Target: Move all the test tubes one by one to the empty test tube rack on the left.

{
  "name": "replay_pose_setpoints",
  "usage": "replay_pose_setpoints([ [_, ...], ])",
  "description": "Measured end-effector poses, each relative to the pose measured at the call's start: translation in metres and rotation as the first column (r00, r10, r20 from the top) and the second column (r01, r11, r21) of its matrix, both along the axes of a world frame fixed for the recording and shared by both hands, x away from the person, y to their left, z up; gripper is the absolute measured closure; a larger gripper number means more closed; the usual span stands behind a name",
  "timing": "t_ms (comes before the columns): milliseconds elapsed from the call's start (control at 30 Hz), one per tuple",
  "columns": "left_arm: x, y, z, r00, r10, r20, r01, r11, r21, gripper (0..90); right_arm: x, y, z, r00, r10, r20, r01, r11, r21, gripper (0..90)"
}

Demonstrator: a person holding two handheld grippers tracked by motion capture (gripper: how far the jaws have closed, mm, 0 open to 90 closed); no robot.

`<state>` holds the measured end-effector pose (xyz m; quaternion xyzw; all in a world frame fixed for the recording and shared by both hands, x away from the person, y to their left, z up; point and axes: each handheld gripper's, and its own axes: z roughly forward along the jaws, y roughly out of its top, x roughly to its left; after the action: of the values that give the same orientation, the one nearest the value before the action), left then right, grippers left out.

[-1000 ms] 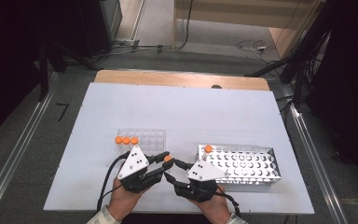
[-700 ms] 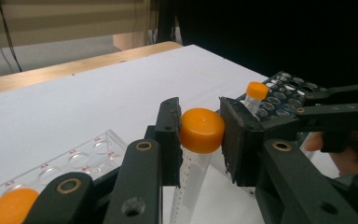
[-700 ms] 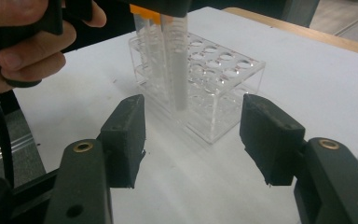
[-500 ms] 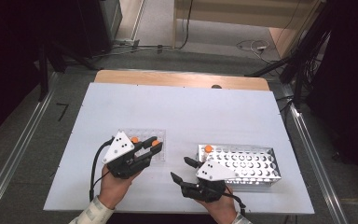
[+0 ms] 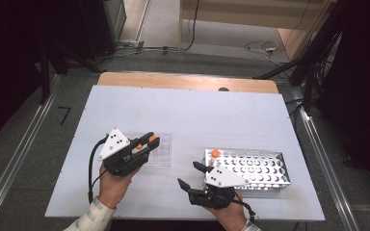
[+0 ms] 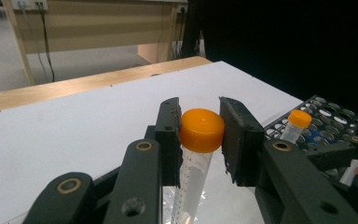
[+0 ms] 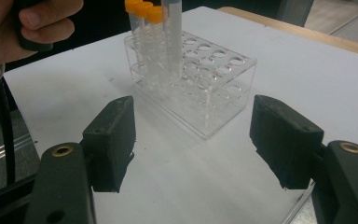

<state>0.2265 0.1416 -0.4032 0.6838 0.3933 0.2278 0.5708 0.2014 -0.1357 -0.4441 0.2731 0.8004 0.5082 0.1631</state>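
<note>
In left tongs, tube upright.

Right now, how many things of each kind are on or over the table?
Orange-capped tubes: 5 (3 in the clear rack, 1 in the metal rack, 1 in the left gripper jaws)
Racks: 2
Grippers: 2, counting the right gripper
Total: 9
</note>
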Motion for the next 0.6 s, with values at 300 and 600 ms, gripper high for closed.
replay_pose_setpoints([
  [300,-0.0009,0.0033,0.0054,0.9999,0.007,0.012,-0.007,0.9999,-0.007,70.4,-0.0003,-0.0015,0.0008,1.0000,-0.007,0.001,0.007,1.000,0.010,30.2],
  [600,0.0023,0.0097,0.0042,0.9995,0.029,0.010,-0.029,0.9995,-0.010,70.4,-0.0005,-0.0002,0.0001,1.0000,-0.005,0.000,0.005,1.000,0.004,30.5],
])
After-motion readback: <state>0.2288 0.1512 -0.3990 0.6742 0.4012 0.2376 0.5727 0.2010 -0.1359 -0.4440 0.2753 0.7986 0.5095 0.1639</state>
